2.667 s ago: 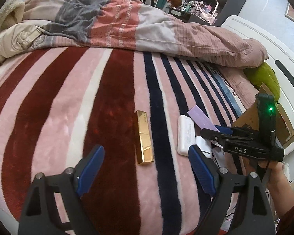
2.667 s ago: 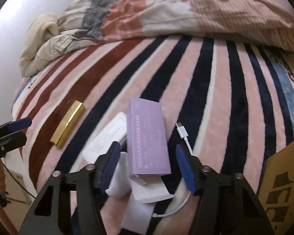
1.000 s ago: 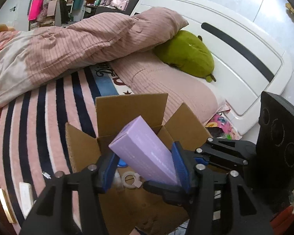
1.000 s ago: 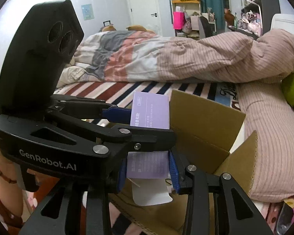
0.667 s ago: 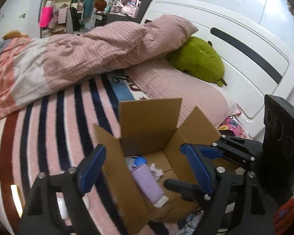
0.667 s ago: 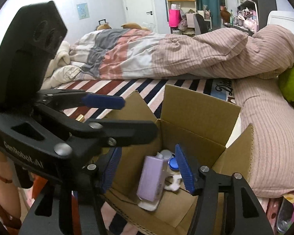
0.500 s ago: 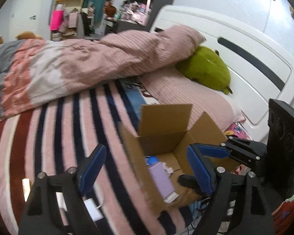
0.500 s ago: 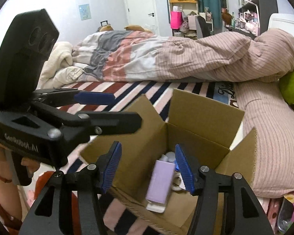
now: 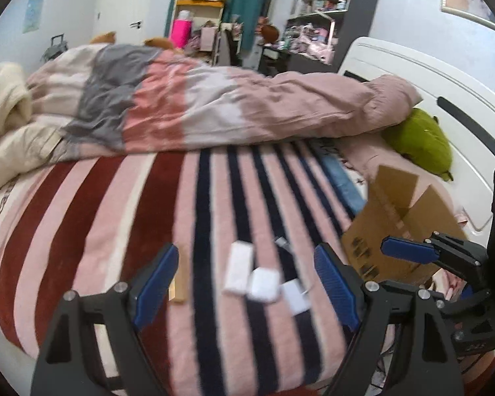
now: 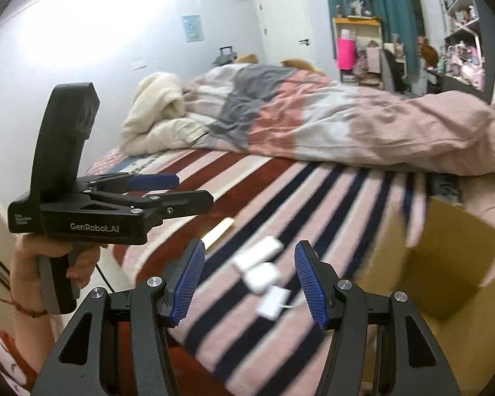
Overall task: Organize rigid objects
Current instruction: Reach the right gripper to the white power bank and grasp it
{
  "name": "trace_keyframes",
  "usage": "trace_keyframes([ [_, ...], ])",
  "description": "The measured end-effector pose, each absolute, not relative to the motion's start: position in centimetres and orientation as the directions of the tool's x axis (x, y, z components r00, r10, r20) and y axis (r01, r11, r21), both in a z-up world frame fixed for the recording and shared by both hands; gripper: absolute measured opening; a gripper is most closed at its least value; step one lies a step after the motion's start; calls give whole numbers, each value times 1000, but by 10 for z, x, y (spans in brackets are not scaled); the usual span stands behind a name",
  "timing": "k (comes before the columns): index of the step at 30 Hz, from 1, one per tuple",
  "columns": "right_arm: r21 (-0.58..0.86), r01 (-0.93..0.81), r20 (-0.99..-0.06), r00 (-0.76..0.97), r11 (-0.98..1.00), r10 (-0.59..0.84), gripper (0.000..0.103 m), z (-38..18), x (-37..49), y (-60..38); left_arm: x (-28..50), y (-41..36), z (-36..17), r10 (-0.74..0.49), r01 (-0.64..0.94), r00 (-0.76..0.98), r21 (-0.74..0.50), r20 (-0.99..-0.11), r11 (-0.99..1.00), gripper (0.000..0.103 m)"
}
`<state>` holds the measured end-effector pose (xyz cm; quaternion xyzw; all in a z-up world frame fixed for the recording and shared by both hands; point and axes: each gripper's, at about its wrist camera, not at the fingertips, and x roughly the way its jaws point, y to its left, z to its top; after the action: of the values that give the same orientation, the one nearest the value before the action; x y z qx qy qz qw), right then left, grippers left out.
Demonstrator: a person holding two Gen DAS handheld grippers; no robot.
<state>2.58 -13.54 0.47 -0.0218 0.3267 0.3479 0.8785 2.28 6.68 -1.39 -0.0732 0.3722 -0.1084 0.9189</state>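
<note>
Three white rigid items lie together on the striped blanket: a long white box (image 9: 237, 267) (image 10: 257, 252), a rounded white case (image 9: 264, 285) (image 10: 262, 277) and a small white charger with cable (image 9: 295, 297) (image 10: 274, 301). A gold box (image 9: 181, 279) (image 10: 218, 231) lies to their left. The open cardboard box (image 9: 399, 227) (image 10: 445, 264) stands at the right. My left gripper (image 9: 247, 287) is open and empty above the items. My right gripper (image 10: 246, 285) is open and empty, framing the white items. The left gripper also shows in the right wrist view (image 10: 155, 186).
A bunched pink, grey and white duvet (image 9: 214, 112) lies across the far side of the bed. A green plush (image 9: 422, 140) sits by the white headboard (image 9: 445, 99). Cluttered shelves and a desk (image 9: 297, 39) stand behind the bed.
The purple box was dropped into the cardboard box. Both grippers opened and swung left, away from the box, back toward the white items on the blanket.
</note>
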Motion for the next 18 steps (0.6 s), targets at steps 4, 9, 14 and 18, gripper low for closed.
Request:
trace_keyframes([
  [4, 213, -603, -639, 509, 769, 576, 53, -29, 30, -106, 20, 91, -39, -252, 119, 680, -235, -689, 965, 82],
  [9, 205, -474, -735, 504, 857, 454, 53, -87, 48, -92, 25, 106, -67, -278, 116, 647, -269, -710, 956, 82],
  [14, 178, -311, -792, 518, 934, 323, 53, -131, 65, -102, 33, 112, -84, -284, 114, 623, -274, -729, 955, 82],
  [18, 208, -276, -802, 500, 938, 325, 53, -145, 73, -105, 37, 114, -90, -292, 115, 616, -283, -732, 952, 82],
])
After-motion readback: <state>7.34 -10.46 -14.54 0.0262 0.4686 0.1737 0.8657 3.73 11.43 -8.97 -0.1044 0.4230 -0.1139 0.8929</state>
